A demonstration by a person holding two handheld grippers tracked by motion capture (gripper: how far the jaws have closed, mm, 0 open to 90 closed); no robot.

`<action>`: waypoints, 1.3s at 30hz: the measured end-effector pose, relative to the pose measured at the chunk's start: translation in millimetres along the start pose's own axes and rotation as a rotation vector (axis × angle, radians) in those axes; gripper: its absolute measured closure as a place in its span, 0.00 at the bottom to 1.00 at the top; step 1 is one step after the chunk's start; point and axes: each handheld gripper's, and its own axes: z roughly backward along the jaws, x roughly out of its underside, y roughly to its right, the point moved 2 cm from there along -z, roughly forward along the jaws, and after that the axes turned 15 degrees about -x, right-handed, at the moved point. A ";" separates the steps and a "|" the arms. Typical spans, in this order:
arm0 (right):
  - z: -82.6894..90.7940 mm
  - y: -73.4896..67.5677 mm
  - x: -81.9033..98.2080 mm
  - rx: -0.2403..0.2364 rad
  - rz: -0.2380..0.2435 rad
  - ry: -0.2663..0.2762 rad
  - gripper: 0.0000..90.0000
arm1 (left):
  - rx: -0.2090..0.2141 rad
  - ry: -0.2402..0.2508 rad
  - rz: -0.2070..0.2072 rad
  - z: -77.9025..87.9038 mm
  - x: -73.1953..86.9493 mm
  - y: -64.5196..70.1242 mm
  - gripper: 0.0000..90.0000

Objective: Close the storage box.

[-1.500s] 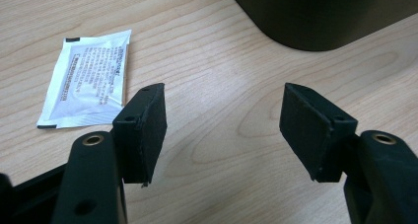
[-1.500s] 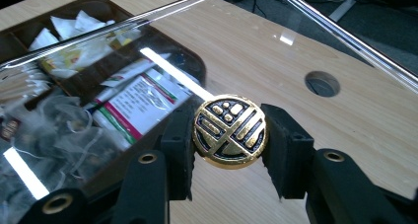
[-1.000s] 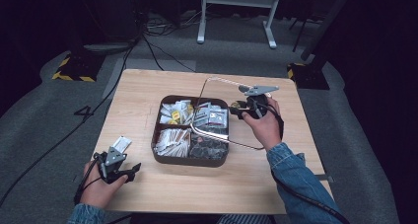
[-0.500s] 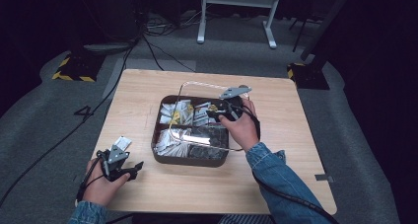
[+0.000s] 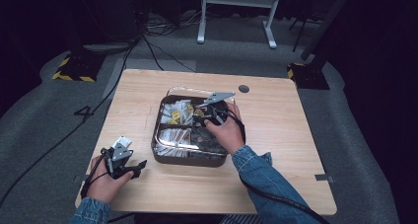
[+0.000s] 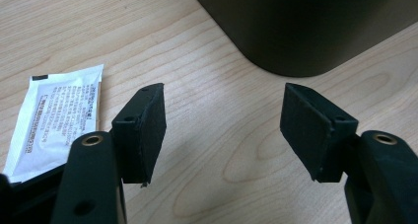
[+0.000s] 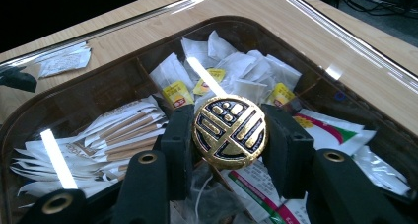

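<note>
- Near the middle of the wooden tabletop (image 5: 276,135) stands a dark brown tray (image 5: 190,160) with rounded corners, split into compartments.
- Over the tray lies a clear lid (image 7: 315,17), its curved rim catching streaks of light; through it the contents show in the right claw view.
- At the lid's centre sits a round knob (image 7: 229,131), dark with a gold pattern of bars and small blocks and a gold rim.
- The right claw (image 5: 207,113) pinches this knob, one black jaw pressed to each side of it, with the right hand (image 5: 226,132) above the tray's right half.
- Under the lid, the far compartment holds white tea bags (image 7: 231,68) with yellow tags; printing on the tags is too small to read.
- To the left in that view lies a fanned stack of long white and brown sachets (image 7: 113,135); to the right, white packets with red and green printing (image 7: 325,130), the writing not legible.
- By the front left corner of the tabletop the left claw (image 5: 129,166) rests low, its jaws spread wide with nothing between them.
- Just beside its left jaw lies a white packet (image 6: 54,120) flat on the wood, covered in fine black print too small to make out, with a black mark at one corner.
</note>
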 end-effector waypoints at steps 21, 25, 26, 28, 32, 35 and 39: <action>-31.9 1.0 13.8 0.008 0.020 -0.049 0.66 | 0.007 -0.004 -0.012 -2.0 -1.2 2.1 0.38; -34.1 -0.4 15.0 0.002 0.022 -0.051 0.66 | 0.006 -0.004 -0.011 -2.3 -1.0 2.2 0.38; -34.7 -0.8 15.1 0.002 0.023 -0.052 0.66 | 0.007 -0.004 -0.012 -2.1 -1.0 2.1 0.38; -35.5 -1.4 15.5 0.002 0.026 -0.054 0.66 | 0.006 -0.002 -0.012 -1.7 -1.1 1.7 0.38; -36.8 -1.5 16.9 -0.003 0.028 -0.057 0.65 | 0.005 -0.003 -0.008 -1.3 -0.8 1.7 0.38; -37.6 -1.7 17.6 -0.004 0.031 -0.057 0.65 | 0.003 -0.002 -0.005 -1.1 -0.7 1.4 0.38; -37.9 -1.3 17.7 -0.004 0.033 -0.057 0.65 | 0.003 -0.002 -0.006 -1.1 -0.6 1.4 0.38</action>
